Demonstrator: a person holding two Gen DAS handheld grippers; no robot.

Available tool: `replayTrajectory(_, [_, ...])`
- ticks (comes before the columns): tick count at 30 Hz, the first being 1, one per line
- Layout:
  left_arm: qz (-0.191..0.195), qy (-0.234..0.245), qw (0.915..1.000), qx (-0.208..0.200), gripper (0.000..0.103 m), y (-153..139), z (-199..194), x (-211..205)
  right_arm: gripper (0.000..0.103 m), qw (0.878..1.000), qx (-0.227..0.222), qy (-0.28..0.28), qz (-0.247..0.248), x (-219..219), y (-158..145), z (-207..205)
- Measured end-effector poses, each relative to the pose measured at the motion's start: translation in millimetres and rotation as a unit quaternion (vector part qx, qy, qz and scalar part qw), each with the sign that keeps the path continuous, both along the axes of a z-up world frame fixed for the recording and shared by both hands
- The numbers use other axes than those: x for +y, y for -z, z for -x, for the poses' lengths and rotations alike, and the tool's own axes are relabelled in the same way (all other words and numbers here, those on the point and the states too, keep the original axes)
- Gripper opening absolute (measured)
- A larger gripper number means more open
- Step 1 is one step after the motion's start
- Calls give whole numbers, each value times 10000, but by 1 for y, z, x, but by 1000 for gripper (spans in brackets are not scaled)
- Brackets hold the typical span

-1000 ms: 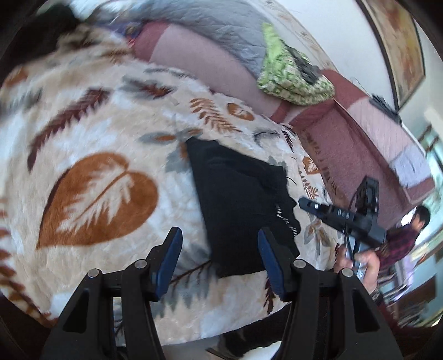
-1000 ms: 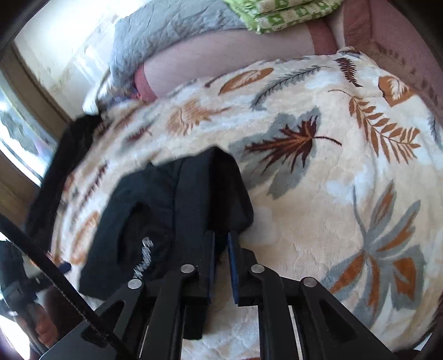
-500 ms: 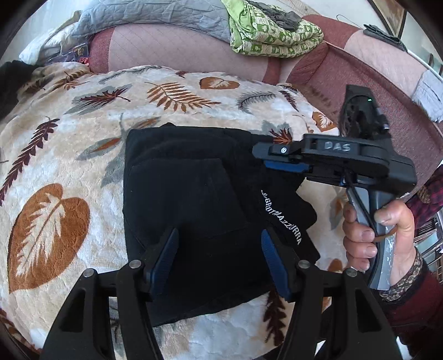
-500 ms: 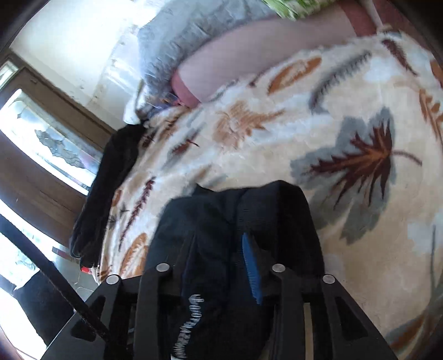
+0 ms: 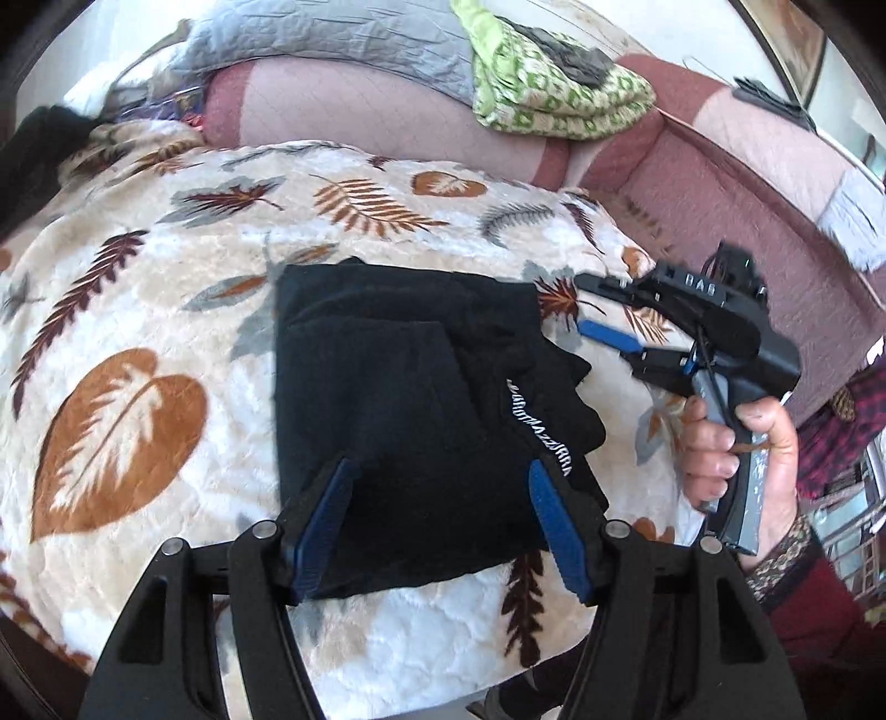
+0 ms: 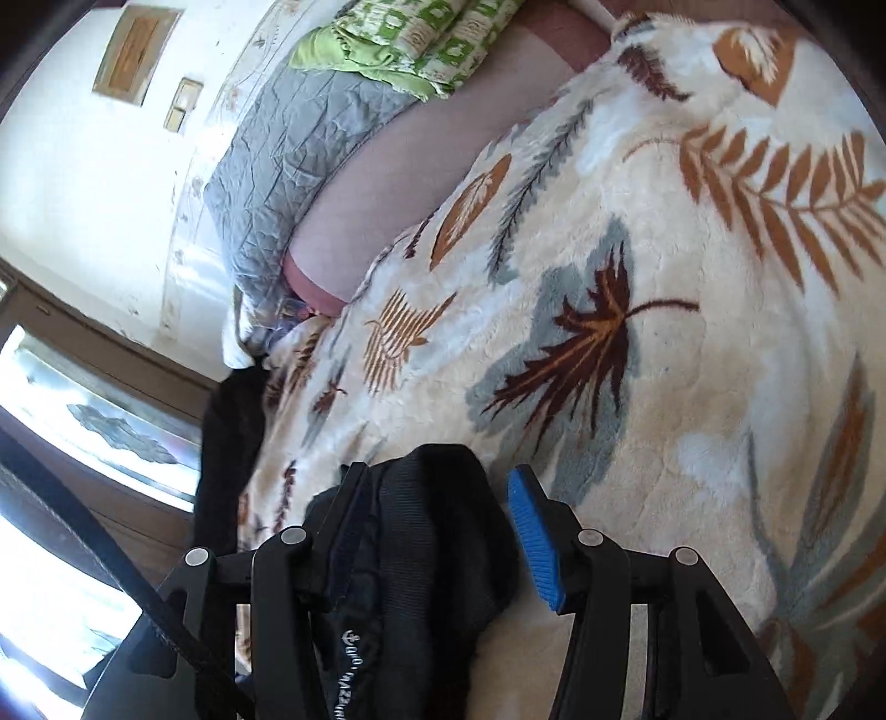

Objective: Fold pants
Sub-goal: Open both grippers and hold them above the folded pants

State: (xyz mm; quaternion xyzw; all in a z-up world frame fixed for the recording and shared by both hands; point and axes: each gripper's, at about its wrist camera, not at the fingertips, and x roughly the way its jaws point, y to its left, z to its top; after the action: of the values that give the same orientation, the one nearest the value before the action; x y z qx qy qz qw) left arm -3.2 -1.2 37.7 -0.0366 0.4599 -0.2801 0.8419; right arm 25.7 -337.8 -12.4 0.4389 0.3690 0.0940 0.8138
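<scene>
The black pants (image 5: pixel 415 410) lie folded into a compact rectangle on the leaf-patterned blanket (image 5: pixel 127 310), with white lettering along one edge. My left gripper (image 5: pixel 437 498) is open and hovers over the near edge of the pants, holding nothing. My right gripper (image 5: pixel 595 307) is open at the pants' far right corner, held in a hand. In the right wrist view the right gripper (image 6: pixel 437 498) is open, with a corner of the pants (image 6: pixel 437 531) between its jaws.
A pink sofa back (image 5: pixel 354 111) runs behind the blanket, with a grey quilt (image 5: pixel 332 39) and a folded green patterned cloth (image 5: pixel 554 88) on it. A dark garment (image 6: pixel 227 443) hangs at the blanket's far-left edge. A window (image 6: pixel 83 410) is beyond it.
My right gripper has gone from shut to open on the pants' corner and drawn back to the right. My left gripper has come over the folded pants and stays open.
</scene>
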Motion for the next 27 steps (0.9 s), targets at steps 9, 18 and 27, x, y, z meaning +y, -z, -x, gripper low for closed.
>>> replayTrajectory(9, [-135, -533, 9985, -7, 66, -8, 0, 21, 57, 9944, 134, -954, -430, 42, 12, -10])
replayTrajectory(18, [-345, -739, 9966, -101, 70, -9, 4, 30, 61, 9993, -91, -347, 131, 21, -11, 31])
replayTrajectory(27, [-686, -991, 9927, -110, 70, -7, 2, 34, 64, 9983, 113, -205, 525, 16, -7, 53])
